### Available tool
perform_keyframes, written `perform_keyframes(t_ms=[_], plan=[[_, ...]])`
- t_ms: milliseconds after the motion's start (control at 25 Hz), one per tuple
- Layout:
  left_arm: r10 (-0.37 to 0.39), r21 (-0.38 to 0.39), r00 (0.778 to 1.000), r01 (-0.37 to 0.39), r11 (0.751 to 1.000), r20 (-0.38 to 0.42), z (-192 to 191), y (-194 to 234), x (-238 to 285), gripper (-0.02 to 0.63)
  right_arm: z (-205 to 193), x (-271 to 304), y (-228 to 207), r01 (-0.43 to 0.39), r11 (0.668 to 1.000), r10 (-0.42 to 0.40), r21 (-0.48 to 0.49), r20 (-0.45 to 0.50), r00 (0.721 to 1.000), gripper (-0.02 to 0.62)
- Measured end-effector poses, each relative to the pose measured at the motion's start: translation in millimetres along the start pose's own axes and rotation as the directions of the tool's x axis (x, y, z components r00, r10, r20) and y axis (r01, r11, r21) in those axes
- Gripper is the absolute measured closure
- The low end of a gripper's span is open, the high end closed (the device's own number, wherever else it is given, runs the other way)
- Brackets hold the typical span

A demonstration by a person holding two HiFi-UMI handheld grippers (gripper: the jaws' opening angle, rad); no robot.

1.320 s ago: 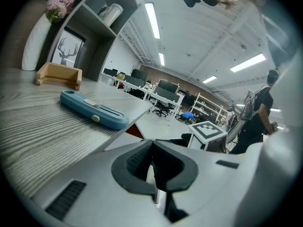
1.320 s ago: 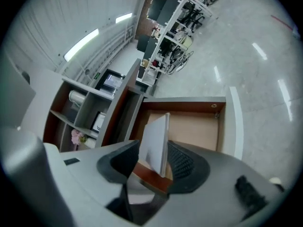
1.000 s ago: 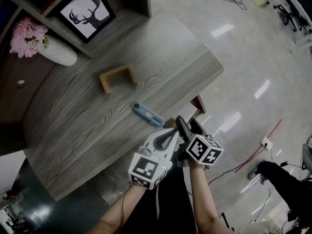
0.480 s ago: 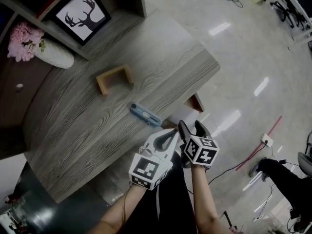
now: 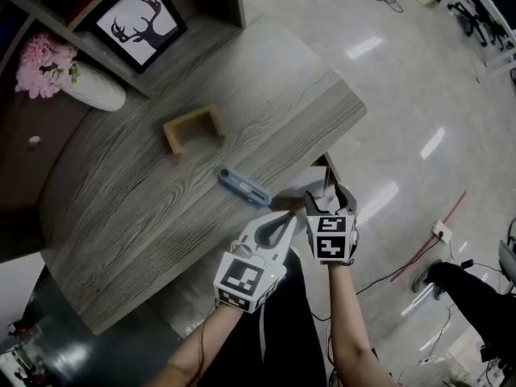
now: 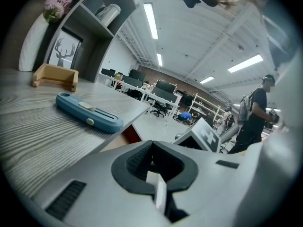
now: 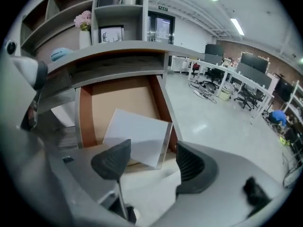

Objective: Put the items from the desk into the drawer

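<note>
A blue utility knife (image 5: pixel 244 188) (image 6: pixel 87 113) lies near the front edge of the grey wood desk (image 5: pixel 121 208). Farther back stands a small wooden holder (image 5: pixel 193 129) (image 6: pixel 54 76). Under the desk edge, the drawer (image 5: pixel 325 170) (image 7: pixel 120 103) is pulled out. A white flat box (image 7: pixel 138 137) lies inside it, tilted. My right gripper (image 5: pixel 326 193) (image 7: pixel 154 163) is open just in front of the drawer, with nothing between its pads. My left gripper (image 5: pixel 287 217) (image 6: pixel 152 144) is shut on nothing, below the desk edge, short of the knife.
A white vase with pink flowers (image 5: pixel 93 83) and a framed deer picture (image 5: pixel 141 18) stand at the back of the desk against shelves. A person (image 6: pixel 255 112) stands off to the right. Cables lie on the glossy floor (image 5: pixel 403 95).
My right gripper has moved forward and to the right, up to the open drawer, and its cube has turned. The left gripper has stayed in place.
</note>
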State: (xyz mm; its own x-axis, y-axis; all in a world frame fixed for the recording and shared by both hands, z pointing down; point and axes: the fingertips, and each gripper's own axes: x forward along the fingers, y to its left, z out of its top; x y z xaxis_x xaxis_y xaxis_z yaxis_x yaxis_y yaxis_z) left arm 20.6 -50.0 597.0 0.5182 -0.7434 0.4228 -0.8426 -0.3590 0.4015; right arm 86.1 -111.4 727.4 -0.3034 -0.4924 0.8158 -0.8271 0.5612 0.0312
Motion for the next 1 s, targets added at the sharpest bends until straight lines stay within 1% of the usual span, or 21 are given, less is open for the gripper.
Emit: perform_keyframes(t_ms=[160,360,640,720,800,920,1000], plan=[[-0.001,0.009,1.000,0.001,1.000,0.001,3,-2,0,0.595,6,-9,2,-0.017,0.999,0.016,0.034,0.030,0.999,0.301],[-0.002,0.027,1.000,0.002,1.000,-0.007,13,-10,-6,0.595,12,-27,9,-0.048,0.998,0.046,0.050,0.043,0.998,0.301],[-0.005,0.069,1.000,0.006,0.998,-0.018,30,-23,-14,0.595,31,-59,12,-0.071,0.997,0.069,0.032,0.070,0.995,0.301],[-0.003,0.075,1.000,0.005,0.997,-0.025,34,-28,-17,0.595,35,-70,12,-0.085,0.996,0.081,0.040,0.083,0.993,0.301],[-0.001,0.080,1.000,0.003,0.997,-0.028,39,-32,-21,0.595,42,-83,13,-0.114,0.990,0.105,0.081,0.111,0.988,0.302],[0.001,0.087,1.000,0.001,0.996,-0.022,49,-38,-27,0.595,57,-104,14,-0.161,0.973,0.132,0.168,0.172,0.976,0.302],[-0.001,0.094,1.000,0.002,0.996,-0.016,58,-44,-31,0.595,66,-118,14,-0.168,0.968,0.130,0.188,0.196,0.972,0.302]])
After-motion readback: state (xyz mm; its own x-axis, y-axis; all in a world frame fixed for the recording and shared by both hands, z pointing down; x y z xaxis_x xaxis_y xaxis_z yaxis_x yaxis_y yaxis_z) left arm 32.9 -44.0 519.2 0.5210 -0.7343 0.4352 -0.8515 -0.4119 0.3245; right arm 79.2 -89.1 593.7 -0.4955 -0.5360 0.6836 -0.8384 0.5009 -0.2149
